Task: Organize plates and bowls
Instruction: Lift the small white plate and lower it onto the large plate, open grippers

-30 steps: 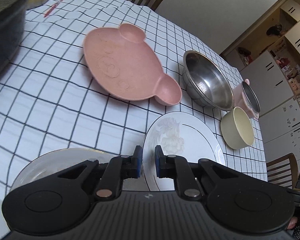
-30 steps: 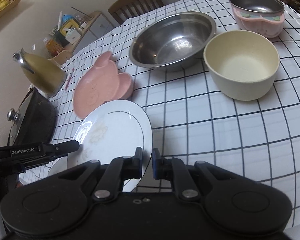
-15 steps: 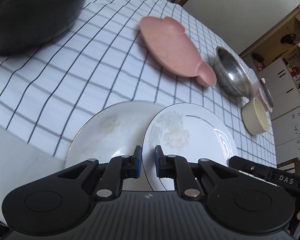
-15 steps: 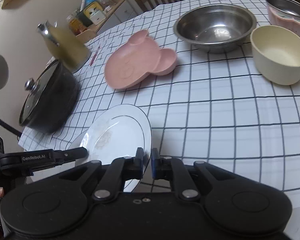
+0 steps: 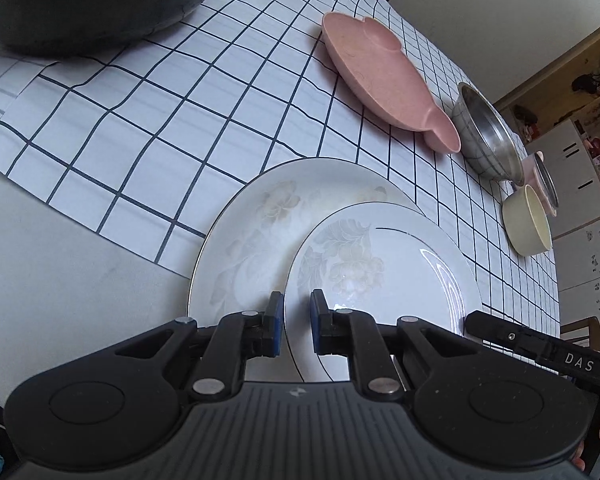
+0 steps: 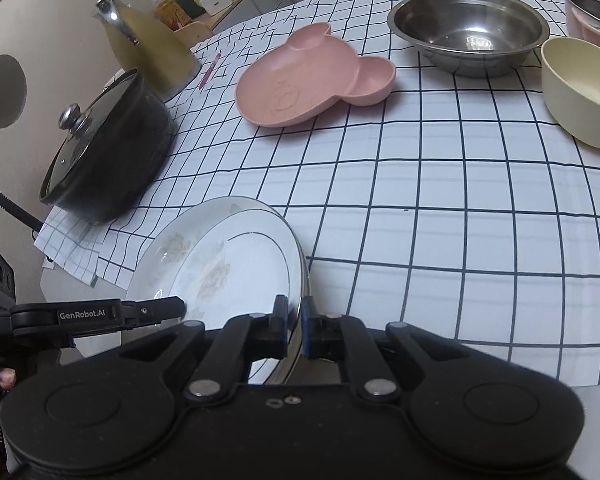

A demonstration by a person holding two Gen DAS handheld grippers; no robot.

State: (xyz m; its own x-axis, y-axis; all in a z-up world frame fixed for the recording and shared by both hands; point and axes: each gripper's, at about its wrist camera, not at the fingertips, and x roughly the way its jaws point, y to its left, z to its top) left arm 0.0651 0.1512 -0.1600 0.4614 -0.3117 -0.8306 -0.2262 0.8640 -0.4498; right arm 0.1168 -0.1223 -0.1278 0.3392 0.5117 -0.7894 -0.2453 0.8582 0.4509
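Both plates (image 5: 384, 264) now overlapping near checked tablecloth (image 5: 188, 92) edge, each gripper (image 6: 295, 322) clamping a rim.

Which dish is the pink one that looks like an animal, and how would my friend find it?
Start at the big black pot with the glass lid on the checked tablecloth. Look across the cloth toward the shiny steel bowl; the pink plate lies flat between them. It is the only dish with two round ears, like a bear's head.
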